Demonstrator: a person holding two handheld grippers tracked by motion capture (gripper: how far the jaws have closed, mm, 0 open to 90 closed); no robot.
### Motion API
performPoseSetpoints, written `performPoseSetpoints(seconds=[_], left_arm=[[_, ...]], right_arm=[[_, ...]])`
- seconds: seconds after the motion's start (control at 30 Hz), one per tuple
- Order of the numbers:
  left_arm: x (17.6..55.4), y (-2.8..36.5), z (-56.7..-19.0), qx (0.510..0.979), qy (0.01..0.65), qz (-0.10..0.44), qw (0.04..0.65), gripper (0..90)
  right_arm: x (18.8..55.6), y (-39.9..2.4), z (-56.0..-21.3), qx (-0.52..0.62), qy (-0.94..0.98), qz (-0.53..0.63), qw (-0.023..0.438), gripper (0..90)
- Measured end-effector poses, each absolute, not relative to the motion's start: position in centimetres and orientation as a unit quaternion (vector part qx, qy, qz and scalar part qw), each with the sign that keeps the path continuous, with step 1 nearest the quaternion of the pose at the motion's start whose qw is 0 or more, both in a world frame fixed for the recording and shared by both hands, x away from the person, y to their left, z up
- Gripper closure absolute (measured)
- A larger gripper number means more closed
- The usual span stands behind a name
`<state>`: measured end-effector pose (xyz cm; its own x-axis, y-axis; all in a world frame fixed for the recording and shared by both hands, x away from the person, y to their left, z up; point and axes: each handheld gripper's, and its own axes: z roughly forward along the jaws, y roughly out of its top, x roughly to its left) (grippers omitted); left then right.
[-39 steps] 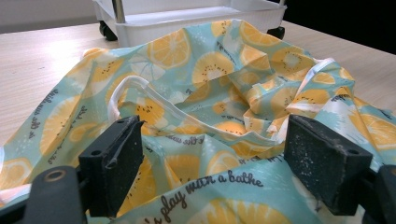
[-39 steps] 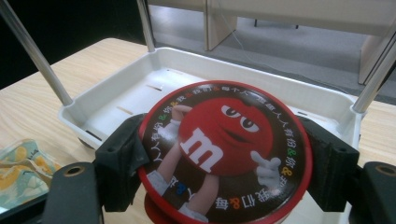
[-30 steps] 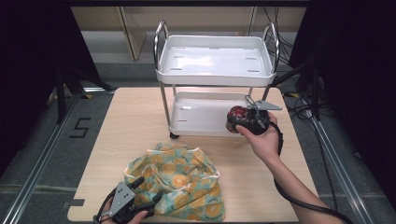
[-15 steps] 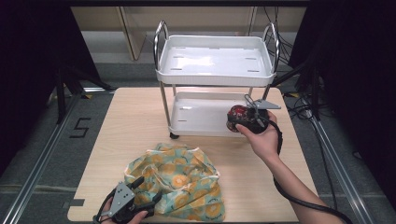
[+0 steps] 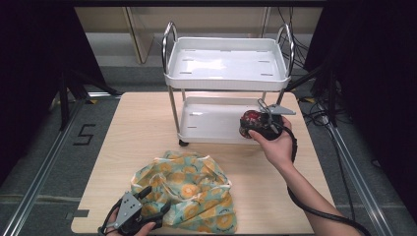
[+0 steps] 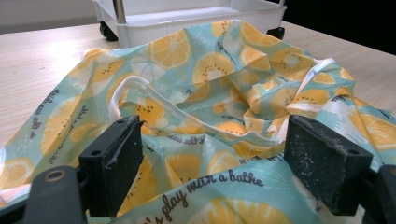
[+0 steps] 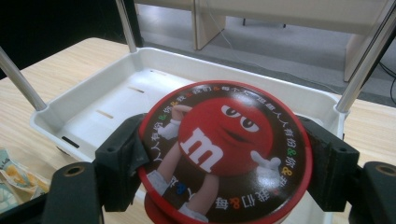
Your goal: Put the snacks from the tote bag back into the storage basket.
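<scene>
Your right hand-held gripper (image 7: 219, 158) is clamped on the round red candy tin (image 7: 223, 151), over the cart's lower tray (image 5: 206, 123) by its right front corner. Your left hand-held gripper (image 6: 212, 158) stands apart over the fruit-print bag (image 5: 189, 189) near the tabletop's (image 5: 142, 128) front edge.

The high view looks forward and down over the whole counter (image 5: 142, 142). The left gripper view sits low and close against the patterned cloth (image 6: 224, 93), with the white cart (image 6: 187, 14) in the upper part of its frame; the right gripper view also faces this cart (image 7: 93, 107), closer.
</scene>
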<state>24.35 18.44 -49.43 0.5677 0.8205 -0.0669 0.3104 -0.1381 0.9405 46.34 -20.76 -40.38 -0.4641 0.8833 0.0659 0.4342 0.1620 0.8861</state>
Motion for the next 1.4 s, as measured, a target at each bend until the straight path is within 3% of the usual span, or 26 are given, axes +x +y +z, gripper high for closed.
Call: performPoseSetpoints(seconds=[1.4], left_arm=[[24.3, 18.4, -49.4, 0.712, 0.401, 0.242, 0.523, 19.3]], right_arm=[[47.4, -19.1, -41.2, 0.455, 0.729, 0.444, 0.255, 26.7]])
